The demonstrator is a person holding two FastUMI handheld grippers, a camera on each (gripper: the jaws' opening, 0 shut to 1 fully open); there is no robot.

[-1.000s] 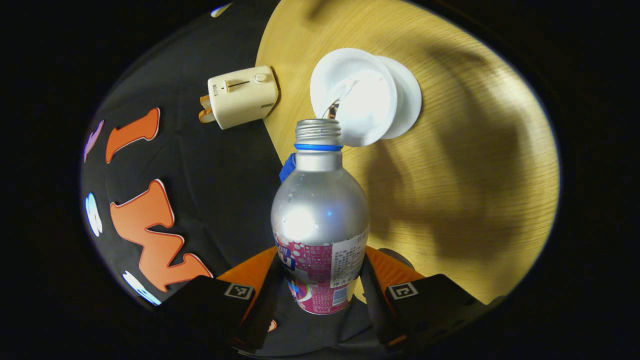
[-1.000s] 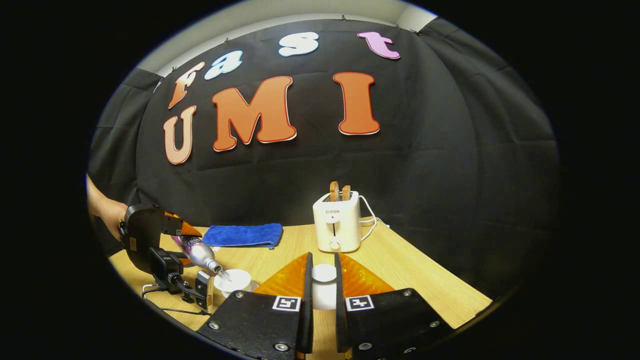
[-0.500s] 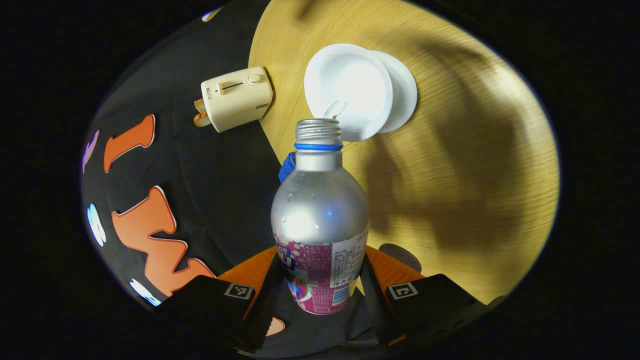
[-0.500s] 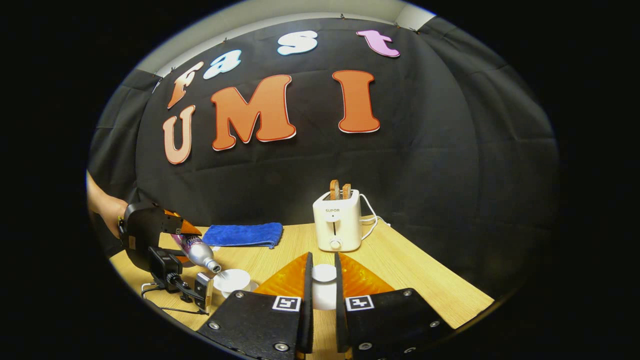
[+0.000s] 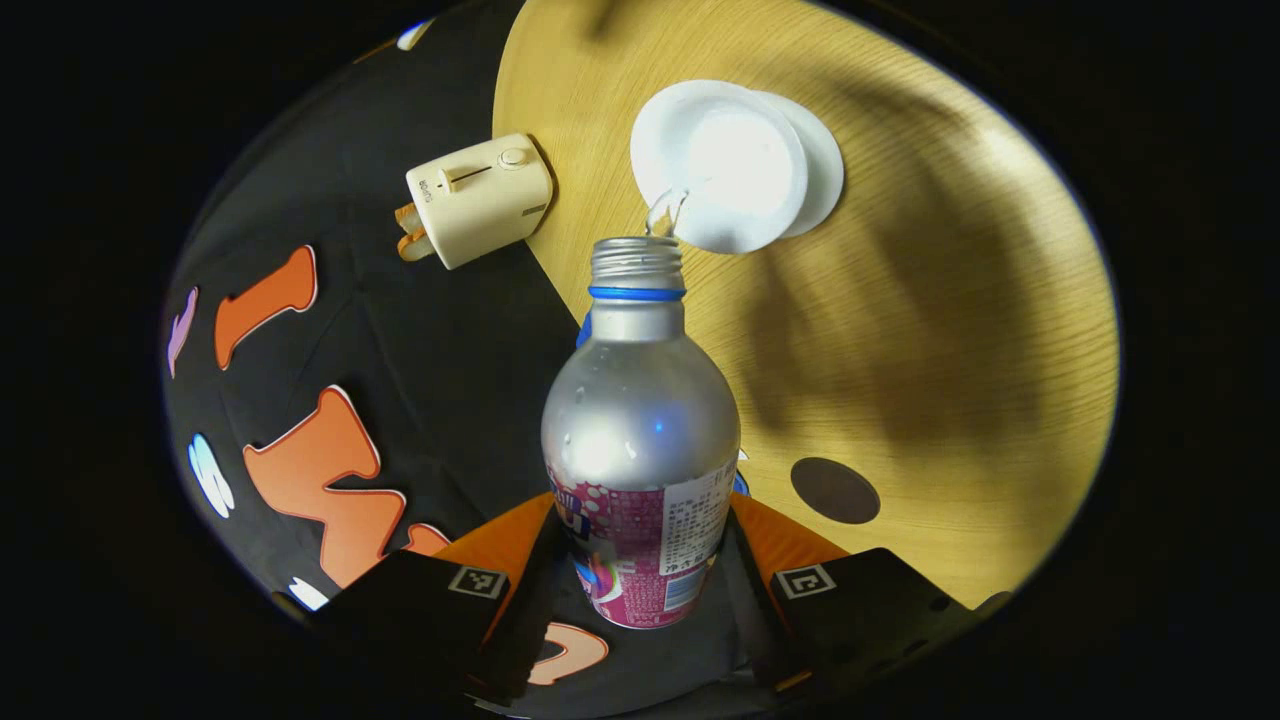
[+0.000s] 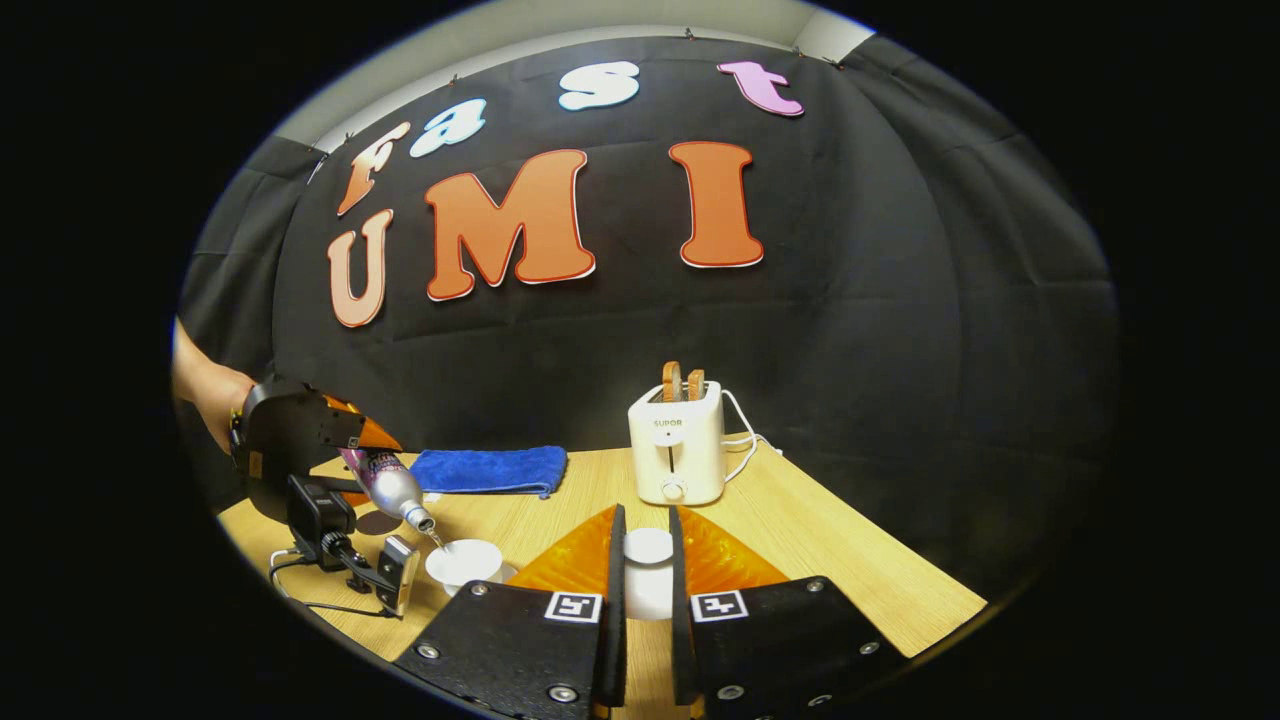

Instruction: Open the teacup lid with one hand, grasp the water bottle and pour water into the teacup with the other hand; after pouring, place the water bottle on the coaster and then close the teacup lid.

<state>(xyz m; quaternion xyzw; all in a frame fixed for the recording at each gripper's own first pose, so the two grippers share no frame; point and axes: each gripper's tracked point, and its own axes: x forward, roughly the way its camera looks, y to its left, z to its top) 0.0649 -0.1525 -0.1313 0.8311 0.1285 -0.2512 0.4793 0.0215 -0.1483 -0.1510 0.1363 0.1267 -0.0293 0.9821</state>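
The water bottle (image 5: pixel 640 440) has lifted, still clamped in the left gripper (image 5: pixel 640 590) jaws, trickling ahead into the teacup (image 5: pixel 720 165); right gripper (image 6: pixel 646 585) jaws pinch the lid (image 6: pixel 648 570).

place: staged recording booth | cues: black cloth wall (image 6: pixel 900 330), wooden table (image 6: pixel 830 560), toaster (image 6: pixel 675 445), blue towel (image 6: pixel 490 470)
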